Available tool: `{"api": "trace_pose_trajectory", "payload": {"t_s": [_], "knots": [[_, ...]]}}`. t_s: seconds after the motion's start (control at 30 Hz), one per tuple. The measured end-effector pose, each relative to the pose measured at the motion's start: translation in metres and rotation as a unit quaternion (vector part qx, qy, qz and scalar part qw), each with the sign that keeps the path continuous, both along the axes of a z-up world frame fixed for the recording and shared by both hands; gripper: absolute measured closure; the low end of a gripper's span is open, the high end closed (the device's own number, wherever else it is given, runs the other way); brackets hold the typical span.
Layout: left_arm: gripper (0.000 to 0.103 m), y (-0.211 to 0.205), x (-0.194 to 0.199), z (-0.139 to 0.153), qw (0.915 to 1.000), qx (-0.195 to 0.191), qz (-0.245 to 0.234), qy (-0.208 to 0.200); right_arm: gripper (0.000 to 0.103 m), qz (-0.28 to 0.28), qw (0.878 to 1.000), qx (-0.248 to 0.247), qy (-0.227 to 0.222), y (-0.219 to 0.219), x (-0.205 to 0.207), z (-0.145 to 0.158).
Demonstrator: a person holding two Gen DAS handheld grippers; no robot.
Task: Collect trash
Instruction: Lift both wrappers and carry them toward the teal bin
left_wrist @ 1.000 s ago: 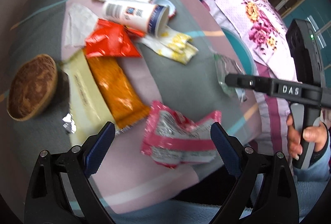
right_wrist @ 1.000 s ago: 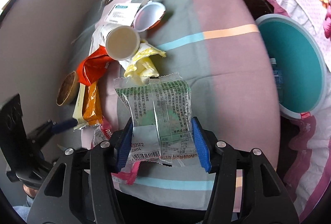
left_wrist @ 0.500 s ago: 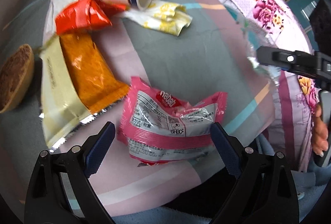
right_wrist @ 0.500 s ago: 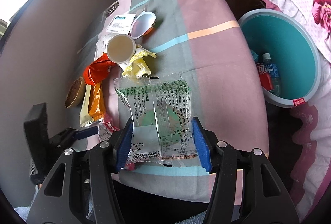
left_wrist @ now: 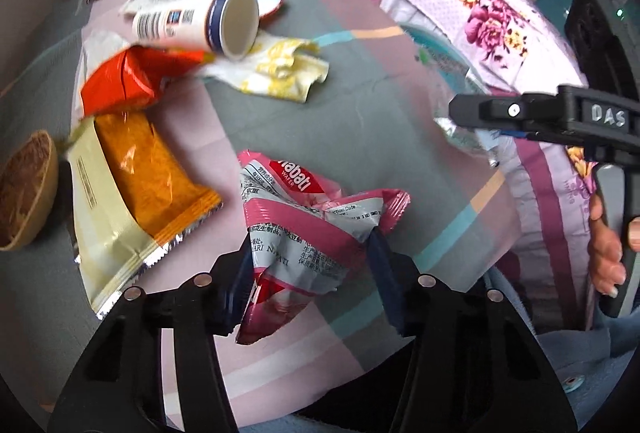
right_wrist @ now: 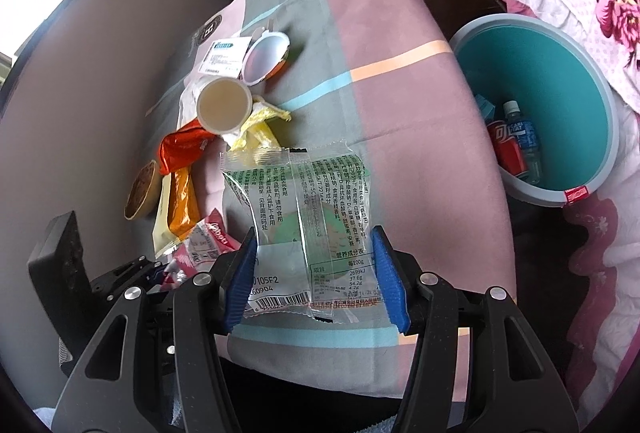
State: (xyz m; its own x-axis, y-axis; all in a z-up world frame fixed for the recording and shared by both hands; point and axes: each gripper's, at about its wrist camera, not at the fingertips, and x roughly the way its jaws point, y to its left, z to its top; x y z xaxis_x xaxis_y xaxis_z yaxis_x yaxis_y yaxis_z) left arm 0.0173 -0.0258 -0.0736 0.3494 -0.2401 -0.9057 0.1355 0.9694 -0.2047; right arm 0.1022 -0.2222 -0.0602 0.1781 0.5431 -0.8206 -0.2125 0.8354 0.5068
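At the near edge of the cloth-covered worktop, the left tool is closing its jaws on the pink wafer wrapper. Half a second ago those jaws were standing wide on either side of the packet; now the blue pads are pressing into its sides and the foil is crumpling and bunching up between them. The wrapper is still resting on the cloth, not yet lifted.

The right tool is gripping the clear green-printed packet just as it was a second ago, clenched on its lower end with the packet standing up between the fingers. What is changing there is the outlook: the teal bin is now showing much more fully beside the worktop, with a bottle and a red can lying inside, so this hand seems to be heading for the drop.

By my reading, two pieces are being secured at once. Remaining on the cloth are the tipped paper cup, the red bag, the orange packet, the yellow wrapper and a brown bowl, so most of the collecting is still ahead.
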Motion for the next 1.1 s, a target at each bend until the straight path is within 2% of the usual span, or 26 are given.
{"api": "trace_pose_trajectory", "payload": {"t_s": [0.33,0.6,0.83,1.1], "knots": [[0.049,-0.011,0.020,0.039,0.9989,-0.020,-0.010,-0.041,0.050,-0.040,0.999,0.009,-0.020,-0.031,0.018,0.011],[0.049,-0.050,0.074,0.063,0.9963,-0.031,-0.042,-0.068,0.050,-0.105,0.993,0.006,-0.058,-0.087,0.042,0.036],[0.049,-0.115,0.122,0.058,0.9931,-0.030,-0.097,-0.058,0.050,-0.162,0.984,0.002,-0.073,-0.143,0.067,0.042],[0.047,-0.174,0.158,0.037,0.9884,-0.015,-0.147,-0.034,0.050,-0.197,0.978,-0.002,-0.064,-0.184,0.087,0.029]]}}
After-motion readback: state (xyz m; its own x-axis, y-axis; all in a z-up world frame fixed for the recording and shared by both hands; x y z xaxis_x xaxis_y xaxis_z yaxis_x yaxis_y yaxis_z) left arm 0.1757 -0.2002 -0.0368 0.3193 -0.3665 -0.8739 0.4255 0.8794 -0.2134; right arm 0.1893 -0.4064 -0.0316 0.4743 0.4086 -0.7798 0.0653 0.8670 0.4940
